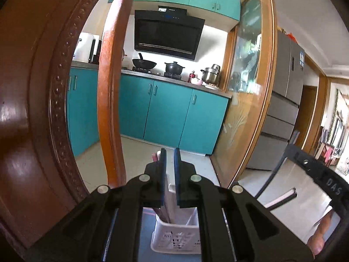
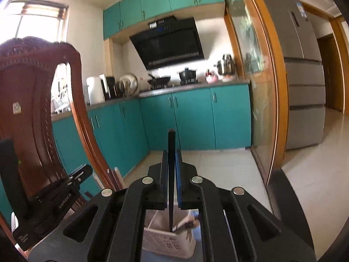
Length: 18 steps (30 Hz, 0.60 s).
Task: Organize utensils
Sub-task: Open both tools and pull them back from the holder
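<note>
A white plastic utensil basket (image 1: 176, 238) stands below my left gripper (image 1: 170, 170) and holds several upright chopsticks (image 1: 162, 211). The left jaws are nearly closed with a narrow gap, and a pale utensil (image 1: 170, 193) runs up between them. My right gripper (image 2: 171, 172) is shut on a black chopstick (image 2: 171, 152). The chopstick stands upright with its lower end inside the same basket (image 2: 168, 240). The left gripper's body (image 2: 54, 198) shows at the left of the right wrist view, and the right gripper's body (image 1: 316, 179) at the right of the left wrist view.
A carved wooden chair back (image 1: 39, 100) stands close on the left, also in the right wrist view (image 2: 28, 100). Teal kitchen cabinets (image 2: 192, 118), a stove with pots (image 1: 159, 67), a glass sliding door (image 1: 250, 87) and a grey fridge (image 2: 303, 74) lie beyond.
</note>
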{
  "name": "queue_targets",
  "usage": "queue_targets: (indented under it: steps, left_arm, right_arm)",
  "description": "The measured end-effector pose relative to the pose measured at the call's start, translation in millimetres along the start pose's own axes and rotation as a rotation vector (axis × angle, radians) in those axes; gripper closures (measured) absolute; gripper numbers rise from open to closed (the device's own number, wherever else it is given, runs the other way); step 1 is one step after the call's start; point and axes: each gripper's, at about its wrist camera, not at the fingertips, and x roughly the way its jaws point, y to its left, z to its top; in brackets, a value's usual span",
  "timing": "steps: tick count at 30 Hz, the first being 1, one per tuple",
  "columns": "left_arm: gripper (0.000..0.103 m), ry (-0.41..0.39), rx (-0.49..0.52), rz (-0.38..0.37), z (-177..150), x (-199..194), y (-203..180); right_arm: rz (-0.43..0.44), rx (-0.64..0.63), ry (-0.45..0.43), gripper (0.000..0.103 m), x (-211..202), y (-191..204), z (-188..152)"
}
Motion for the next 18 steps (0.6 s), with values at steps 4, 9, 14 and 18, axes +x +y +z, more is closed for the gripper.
queue_targets:
  steps: [4,9,14,18]
  left_arm:
    - [0.087,-0.014,0.043,0.000,-4.8,-7.8,-9.5]
    - [0.067,0.003,0.081,-0.003,-23.4,-34.2,-11.6]
    - [0.048,0.057,0.157,0.042,-56.0,-66.4,-4.6]
    - [0.026,0.051,0.147,0.047,-83.6,-103.2,10.1]
  right_arm:
    - [0.002,0.005,0.020,0.086,-7.3,0.0,-2.7]
    - [-0.010,-0.016,-0.043,0.044,-54.7,2.0,-11.1]
    - [-0.084,-0.058,0.007,0.029,-95.7,5.1,-50.7]
    - [-0.128,-0.036,0.072,0.018,-121.4,5.4,-91.1]
